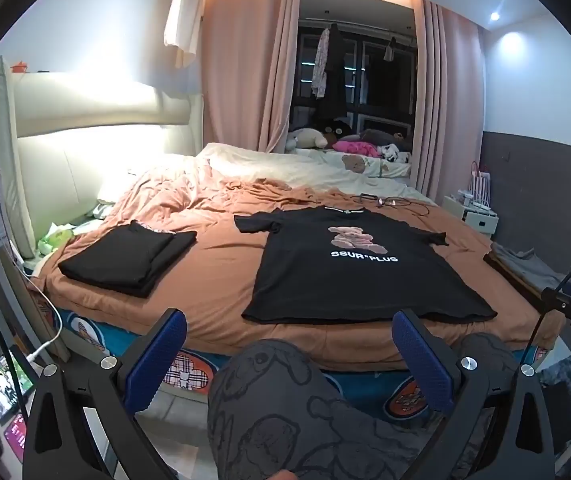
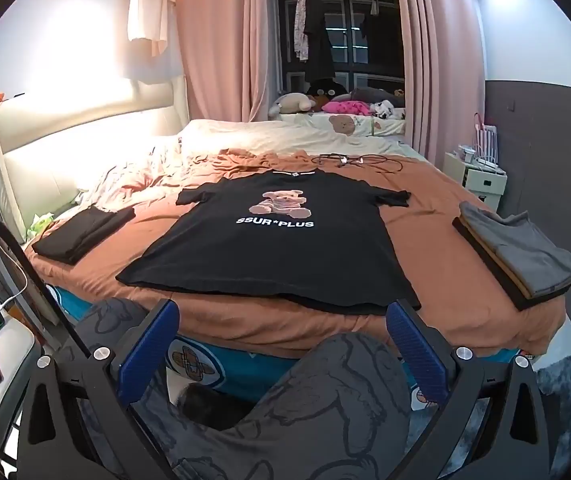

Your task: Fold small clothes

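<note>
- A bedroom: a bed (image 2: pixel 425 216) under a rust-brown cover, a padded headboard (image 1: pixel 85 152) on its left, pink curtains (image 2: pixel 213 40) and a dark window behind.
- A black T-shirt (image 2: pixel 269 252) lies flat and face up in the middle of the bed, sleeves spread, with a bear print and white lettering on its chest; its hem is along the near edge.
- A folded black garment (image 1: pixel 129 256) lies to its left, well apart.
- A stack of folded clothes (image 2: pixel 525 260), grey on top, sits near the bed's right edge.
- Cables (image 2: pixel 349 160) lie beyond the T-shirt's collar.
- The left gripper (image 1: pixel 289 356) hangs short of the bed above a knee (image 1: pixel 281 400), its fingers wide apart and holding nothing.
- The right gripper (image 2: pixel 283 348) hangs the same way, its fingers spread wide and empty, near the T-shirt's hem.
</note>
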A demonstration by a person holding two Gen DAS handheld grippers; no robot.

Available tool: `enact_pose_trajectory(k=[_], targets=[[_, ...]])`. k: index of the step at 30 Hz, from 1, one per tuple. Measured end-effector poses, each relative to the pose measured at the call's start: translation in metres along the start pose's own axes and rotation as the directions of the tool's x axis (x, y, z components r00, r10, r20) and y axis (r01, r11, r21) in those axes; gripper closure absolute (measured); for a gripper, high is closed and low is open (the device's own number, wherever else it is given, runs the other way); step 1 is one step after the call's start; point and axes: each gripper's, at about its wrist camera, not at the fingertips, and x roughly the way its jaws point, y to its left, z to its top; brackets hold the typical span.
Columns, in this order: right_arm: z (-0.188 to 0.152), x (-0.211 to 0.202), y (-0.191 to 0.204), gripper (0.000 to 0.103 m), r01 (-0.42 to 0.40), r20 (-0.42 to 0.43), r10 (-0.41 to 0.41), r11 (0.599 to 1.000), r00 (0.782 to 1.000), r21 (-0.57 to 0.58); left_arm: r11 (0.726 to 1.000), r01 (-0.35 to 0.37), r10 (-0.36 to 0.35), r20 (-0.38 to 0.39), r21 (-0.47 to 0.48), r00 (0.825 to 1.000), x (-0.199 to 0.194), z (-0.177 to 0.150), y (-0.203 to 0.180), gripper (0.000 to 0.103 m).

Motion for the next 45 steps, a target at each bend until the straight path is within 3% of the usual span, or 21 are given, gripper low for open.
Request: enact_pose_trajectory(k=[5,7,8,20,45], targets=[[0.0,0.004,-0.003,0.0,0.003,-0.011,-0.003,1.0,1.0,-0.001,1.0,-0.013,0.013,-0.033,0.02,0.999,0.007,-0.001,-0.004,0.0],[0.0,0.006,0.004,0.0,0.02,-0.021,-0.02,1.0,1.0,-0.011,1.0,0.0,0.0,-0.008,0.014,1.0,0.001,-0.004,-0.004,0.0],[0.0,0.006,0.003,0.0,0.022,-0.021,-0.022,1.0,1.0,-0.008,1.0,0.006,-0.006,-0.047,0.004,0.999,0.007,0.0,-0.001,0.0],[-0.001,0.001,0.006,0.0,0.031,-0.025,-0.031,1.0,0.999,0.003,0.999,0.039,-0.039,-0.017,0.01,0.999,-0.002,-0.007,0.007,0.0],[0.005,-0.011,0.0,0.0,0.071,-0.033,-0.07,0.997,0.997,0.021,0.997,0.076,-0.074,-0.045,0.029,0.996,-0.004,-0.007,-0.004,0.0]])
